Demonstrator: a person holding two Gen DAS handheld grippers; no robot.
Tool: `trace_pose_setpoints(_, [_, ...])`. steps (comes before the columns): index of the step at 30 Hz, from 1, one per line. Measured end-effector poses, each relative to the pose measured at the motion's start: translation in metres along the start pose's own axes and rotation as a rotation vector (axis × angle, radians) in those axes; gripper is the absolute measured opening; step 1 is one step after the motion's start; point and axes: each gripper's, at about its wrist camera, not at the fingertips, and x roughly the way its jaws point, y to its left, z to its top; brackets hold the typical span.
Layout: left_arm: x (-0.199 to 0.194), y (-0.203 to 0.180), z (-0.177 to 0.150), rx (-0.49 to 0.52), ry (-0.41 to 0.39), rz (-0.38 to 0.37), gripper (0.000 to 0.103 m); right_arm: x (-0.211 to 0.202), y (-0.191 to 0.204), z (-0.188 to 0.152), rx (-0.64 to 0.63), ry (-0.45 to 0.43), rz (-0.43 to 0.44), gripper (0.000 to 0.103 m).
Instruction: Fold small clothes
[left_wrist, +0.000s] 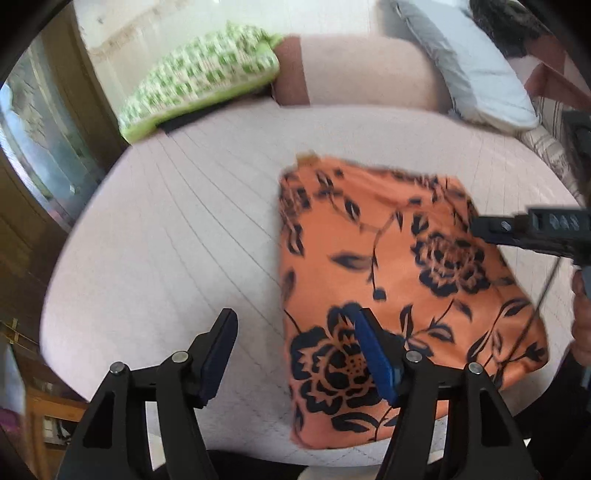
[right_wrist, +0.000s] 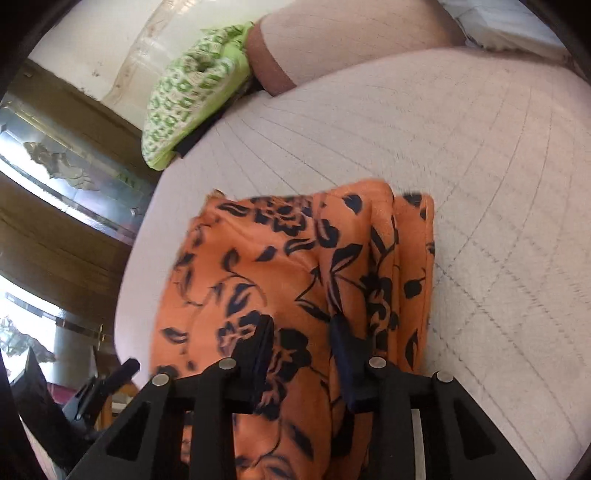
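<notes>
The garment (left_wrist: 388, 288) is orange with black roses and leaves. It lies on a pale pink quilted bedspread (left_wrist: 177, 229) — thin grid lines. Upper left, a cushion (left_wrist: 199, 77) — white with green checks, lime edge. Upper right, a grey-white pillow (left_wrist: 476, 62).

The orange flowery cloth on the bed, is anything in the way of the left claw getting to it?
Nothing visible is. The left gripper stands open right at the orange flowery cloth's near-left edge, one finger already over it, the other over bare bed cover. The green pillow lies far back.
</notes>
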Motion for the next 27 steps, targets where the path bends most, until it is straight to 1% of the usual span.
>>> trace_pose_setpoints(2, [-0.024,0.0,0.007,-0.017,-0.058,0.009,0.068,-0.026,0.006,-0.005,-0.056,-0.042,-0.021,0.035])
trace_pose_setpoints(4, [-0.043,0.001,0.012,-0.028,-0.103,0.02,0.076,-0.053,0.016,-0.014,-0.123,-0.08,-0.029,0.035])
trace_pose_setpoints(5, [-0.058,0.001,0.015,-0.034,-0.139,0.032,0.077,-0.07,0.024,-0.022,-0.165,-0.11,-0.046,0.035])
trace_pose_setpoints(8, [-0.084,-0.002,0.024,-0.034,-0.212,0.049,0.082,-0.108,0.041,-0.04,-0.265,-0.177,-0.092,0.036])
trace_pose_setpoints(9, [-0.095,-0.004,0.026,-0.032,-0.234,0.057,0.084,-0.119,0.045,-0.046,-0.29,-0.192,-0.102,0.037])
trace_pose_setpoints(12, [-0.12,-0.009,0.032,-0.026,-0.289,0.076,0.087,-0.151,0.056,-0.067,-0.346,-0.24,-0.133,0.038])
trace_pose_setpoints(13, [-0.127,-0.011,0.034,-0.025,-0.297,0.081,0.09,-0.157,0.06,-0.069,-0.355,-0.254,-0.14,0.038])
trace_pose_setpoints(14, [-0.133,-0.013,0.034,-0.025,-0.305,0.087,0.091,-0.167,0.061,-0.076,-0.363,-0.273,-0.151,0.04])
trace_pose_setpoints(15, [-0.138,-0.014,0.034,-0.027,-0.311,0.091,0.091,-0.177,0.064,-0.083,-0.363,-0.299,-0.169,0.054])
trace_pose_setpoints(16, [-0.144,-0.016,0.034,-0.03,-0.318,0.096,0.091,-0.183,0.067,-0.087,-0.355,-0.318,-0.175,0.058])
trace_pose_setpoints(17, [-0.148,-0.017,0.035,-0.03,-0.322,0.096,0.091,-0.189,0.069,-0.092,-0.342,-0.343,-0.175,0.06])
trace_pose_setpoints(19, [-0.157,-0.02,0.035,-0.03,-0.329,0.099,0.091,-0.197,0.074,-0.099,-0.337,-0.363,-0.179,0.06])
trace_pose_setpoints(22, [-0.166,-0.022,0.035,-0.043,-0.331,0.106,0.092,-0.206,0.084,-0.108,-0.346,-0.418,-0.271,0.06])
trace_pose_setpoints(23, [-0.168,-0.022,0.035,-0.053,-0.329,0.107,0.092,-0.208,0.086,-0.108,-0.347,-0.425,-0.288,0.06])
trace_pose_setpoints(26, [-0.172,-0.022,0.033,-0.062,-0.331,0.129,0.096,-0.21,0.085,-0.107,-0.336,-0.432,-0.279,0.06])
trace_pose_setpoints(27, [-0.173,-0.022,0.033,-0.064,-0.332,0.142,0.099,-0.21,0.085,-0.107,-0.333,-0.431,-0.277,0.06])
